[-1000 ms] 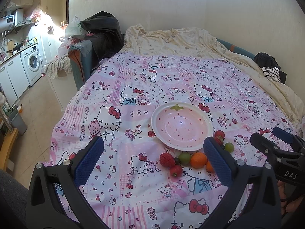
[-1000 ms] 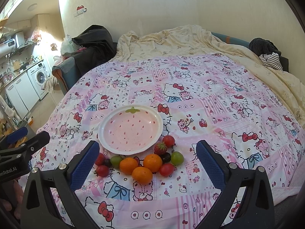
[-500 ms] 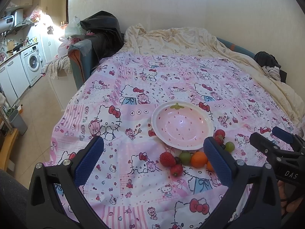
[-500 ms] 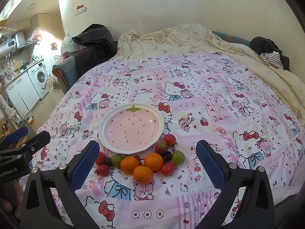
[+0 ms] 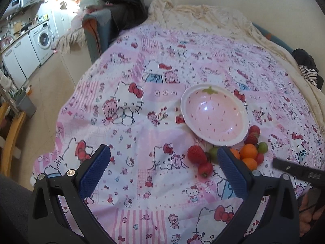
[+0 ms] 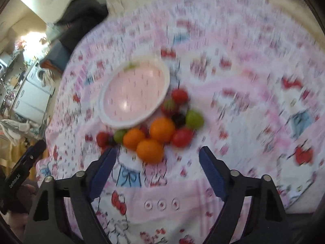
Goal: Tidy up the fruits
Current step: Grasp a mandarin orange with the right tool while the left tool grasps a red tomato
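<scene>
Closing right tongs (image 6: 156,158), nothing between | left tongs (image 5: 162,162) wide | strawberry (image 5: 196,155) — tip toward plate (image 5: 183,109)

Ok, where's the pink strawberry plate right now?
The pink strawberry plate sits empty on the cartoon-cat bedspread, right of centre in the left wrist view, with the fruit cluster against its near rim.
</scene>
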The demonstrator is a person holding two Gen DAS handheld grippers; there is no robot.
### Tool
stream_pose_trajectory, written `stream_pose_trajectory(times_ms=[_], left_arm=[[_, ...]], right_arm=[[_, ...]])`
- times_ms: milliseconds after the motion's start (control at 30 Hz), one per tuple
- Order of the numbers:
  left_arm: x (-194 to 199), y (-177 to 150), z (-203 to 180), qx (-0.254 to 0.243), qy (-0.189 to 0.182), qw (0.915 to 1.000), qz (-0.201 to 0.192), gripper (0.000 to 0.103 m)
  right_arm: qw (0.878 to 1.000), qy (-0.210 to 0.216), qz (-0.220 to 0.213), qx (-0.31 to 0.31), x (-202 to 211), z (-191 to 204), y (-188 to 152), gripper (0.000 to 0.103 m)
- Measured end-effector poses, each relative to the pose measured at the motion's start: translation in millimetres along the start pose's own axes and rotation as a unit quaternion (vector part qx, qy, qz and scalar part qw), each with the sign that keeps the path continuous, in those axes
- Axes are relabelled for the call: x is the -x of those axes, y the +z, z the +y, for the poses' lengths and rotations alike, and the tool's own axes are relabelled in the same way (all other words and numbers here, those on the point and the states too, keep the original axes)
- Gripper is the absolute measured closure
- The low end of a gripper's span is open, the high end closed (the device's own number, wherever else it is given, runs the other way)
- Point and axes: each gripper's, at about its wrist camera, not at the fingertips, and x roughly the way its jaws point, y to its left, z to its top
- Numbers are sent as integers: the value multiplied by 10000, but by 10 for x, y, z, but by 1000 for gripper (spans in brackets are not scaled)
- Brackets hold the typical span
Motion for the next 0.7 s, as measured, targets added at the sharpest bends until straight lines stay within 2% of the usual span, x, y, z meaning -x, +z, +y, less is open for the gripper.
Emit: stream_pose_trajectory(times_ms=[100, 200, 367, 433, 533, 633, 667, 700], left_arm=[[-38, 0, 6, 51, -52, 9999, 120, 0], [-77, 4, 29, 140, -88, 9996, 247, 0], [-154, -10, 93, 240, 12, 9988, 432, 0], [-186, -16, 119, 295, 30, 9983, 505, 0], [-268, -27, 125, 338, 27, 9970, 695, 0], [-405, -69, 25, 186, -166, 9932, 1136, 1], [-472, -97, -49, 40, -252, 9906, 1345, 3], [-517, -127, -117, -86, -295, 9883, 1491, 10]], right_arm=[[9981, 91, 591, -123, -291, 8, -20, 30], [9959, 147, 868, -190, -476, 57, -22, 33], [9944, -29, 1011, -299, -736, 81, 96, 34], [9941, -33, 1047, -297, -795, 83, 105, 46], [9940, -33, 1068, -240, -801, 53, 101, 58], [9952, -57, 970, -144, -725, 77, 90, 58], [9957, -29, 915, -138, -692, 77, 81, 58], [9958, 67, 888, -187, -649, 62, 70, 58]])
